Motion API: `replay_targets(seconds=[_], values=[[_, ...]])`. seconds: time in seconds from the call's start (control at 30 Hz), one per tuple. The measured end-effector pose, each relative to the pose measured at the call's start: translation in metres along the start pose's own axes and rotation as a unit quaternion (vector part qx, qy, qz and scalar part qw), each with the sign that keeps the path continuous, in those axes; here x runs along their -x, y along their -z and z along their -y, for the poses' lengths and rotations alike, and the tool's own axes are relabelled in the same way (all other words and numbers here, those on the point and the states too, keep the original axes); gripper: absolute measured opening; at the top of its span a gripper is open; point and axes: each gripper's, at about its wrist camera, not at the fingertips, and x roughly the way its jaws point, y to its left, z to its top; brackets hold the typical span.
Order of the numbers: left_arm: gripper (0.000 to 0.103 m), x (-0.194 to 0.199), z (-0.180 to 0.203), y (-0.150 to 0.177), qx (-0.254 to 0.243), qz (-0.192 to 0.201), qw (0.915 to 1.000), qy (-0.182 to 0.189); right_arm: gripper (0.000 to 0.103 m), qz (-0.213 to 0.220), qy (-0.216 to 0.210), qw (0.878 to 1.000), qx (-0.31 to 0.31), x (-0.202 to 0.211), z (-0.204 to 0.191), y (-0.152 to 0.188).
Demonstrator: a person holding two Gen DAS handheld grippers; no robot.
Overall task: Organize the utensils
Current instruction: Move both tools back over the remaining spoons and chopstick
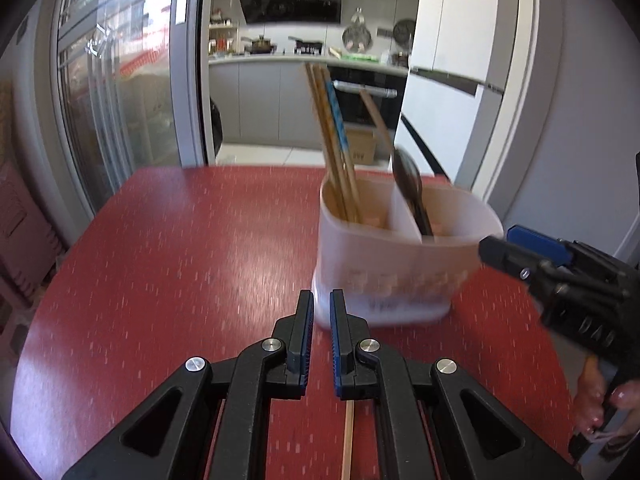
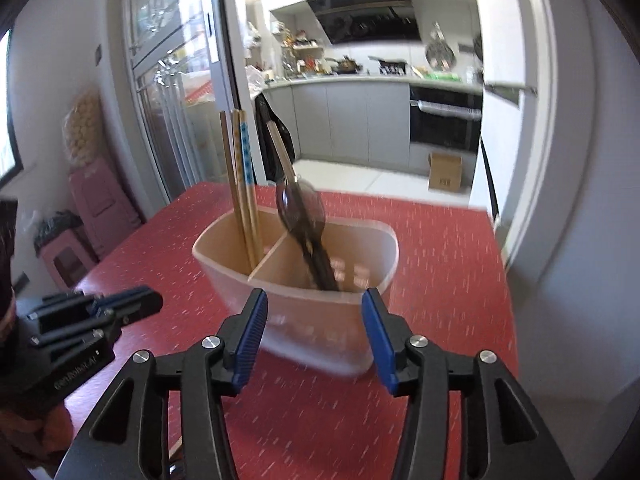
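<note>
A white two-compartment utensil holder (image 1: 400, 264) (image 2: 320, 320) stands on the red table (image 1: 180, 260). Several wooden chopsticks (image 1: 332, 140) (image 2: 242, 184) stand in its left compartment; a dark ladle with a wooden handle (image 1: 408, 188) (image 2: 300, 208) leans in the right one. My left gripper (image 1: 321, 308) is nearly shut with a narrow gap and nothing between the pads, just in front of the holder's base. A single chopstick (image 1: 347, 436) lies on the table beneath it. My right gripper (image 2: 314, 320) is open and empty, its fingers either side of the holder's near wall.
The table's far edge (image 2: 400, 200) meets an open doorway to a kitchen. A glass sliding door (image 1: 104, 100) is at the left, a white wall (image 1: 580, 120) at the right. A cardboard box (image 2: 446, 172) sits on the kitchen floor.
</note>
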Motion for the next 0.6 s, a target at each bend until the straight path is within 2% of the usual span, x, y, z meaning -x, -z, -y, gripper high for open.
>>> replay_targets(seconds=[0.23,0.6], values=[[0.037,0.017,0.005,0.042,-0.024,-0.046,0.9986,-0.004,0.057,-0.053,-0.010,0.997,-0.060,0.017,0.010,0.035],[0.037,0.040,0.004,0.100,-0.016,-0.099,0.9949,-0.010,0.058,-0.119,-0.009,0.986,-0.114,0.034,0.011,0.094]])
